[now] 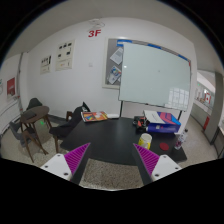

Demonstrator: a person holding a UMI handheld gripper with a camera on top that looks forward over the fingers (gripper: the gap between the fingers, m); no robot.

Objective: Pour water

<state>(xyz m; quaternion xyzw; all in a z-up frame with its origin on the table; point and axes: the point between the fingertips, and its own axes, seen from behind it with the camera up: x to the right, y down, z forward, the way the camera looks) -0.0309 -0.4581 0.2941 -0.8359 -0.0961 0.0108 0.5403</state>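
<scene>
My gripper (112, 151) is held up over a black table (108, 133). Its two magenta pads (76, 160) stand wide apart. A grey speckled container (110, 173) fills the whole gap between them, and its sides meet both pads. I see only its flat speckled face; its shape and contents are hidden. A small yellow cup-like thing (145, 141) stands on the table just ahead of the right finger.
A colourful box (162, 120) sits at the table's far right, and a magazine (95, 117) lies at its far end. Chairs (35, 122) stand to the left. A large whiteboard (155, 75) hangs on the back wall.
</scene>
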